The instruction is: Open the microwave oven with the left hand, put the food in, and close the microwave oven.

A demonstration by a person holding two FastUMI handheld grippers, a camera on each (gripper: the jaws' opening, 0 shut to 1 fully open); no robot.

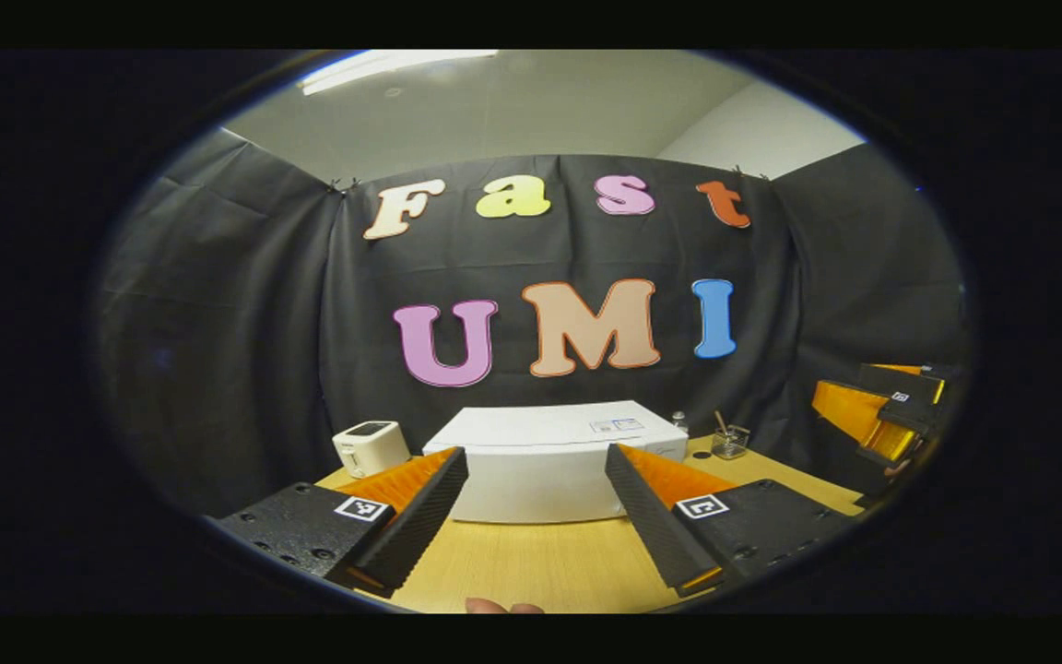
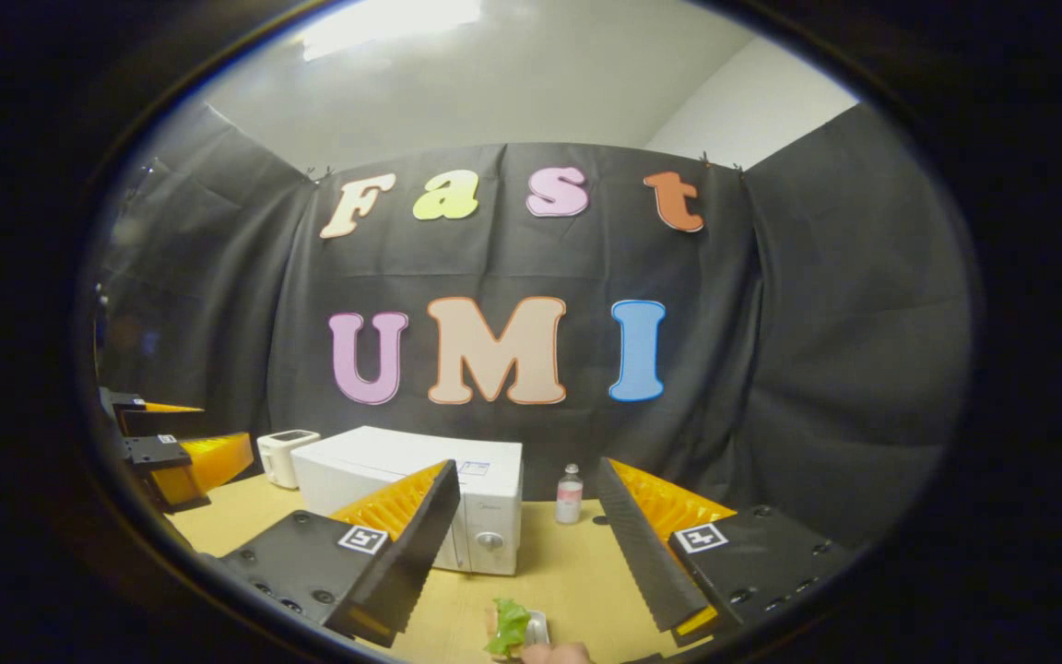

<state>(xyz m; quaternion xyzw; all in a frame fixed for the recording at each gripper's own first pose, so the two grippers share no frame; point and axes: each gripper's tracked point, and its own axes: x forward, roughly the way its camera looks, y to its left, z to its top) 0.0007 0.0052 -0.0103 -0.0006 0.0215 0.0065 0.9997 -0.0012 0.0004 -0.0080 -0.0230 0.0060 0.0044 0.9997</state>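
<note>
1. In the left gripper view, the left gripper (image 1: 536, 516) has its two fingers spread wide apart with nothing between them, held above the wooden table (image 1: 531, 567).
2. At the very bottom edge of that view, between the fingers, a small part of a person's fingertips (image 1: 503, 606) shows against the table.
3. Beyond the fingers stands the white microwave oven (image 1: 554, 461), its door closed, facing the camera and seen through the gap between them.
4. To the left of the microwave sits a small white toaster (image 1: 371, 446); to its right, near the back of the table, a small glass jar (image 1: 730, 443) holds a stick-like item.
5. At the far right edge of that view, the right gripper (image 1: 886, 415) shows from the side, well apart from the microwave.
6. In the right gripper view, the right gripper (image 2: 526, 544) also has its fingers spread wide, gripping nothing.
7. Low between those fingers, at the bottom edge, the food (image 2: 511, 627), a green leafy piece on a small white dish, rests on the table in front of the microwave.
8. Farther back in that view, a small clear bottle (image 2: 570, 494) with a pink label stands just right of the microwave.
</note>
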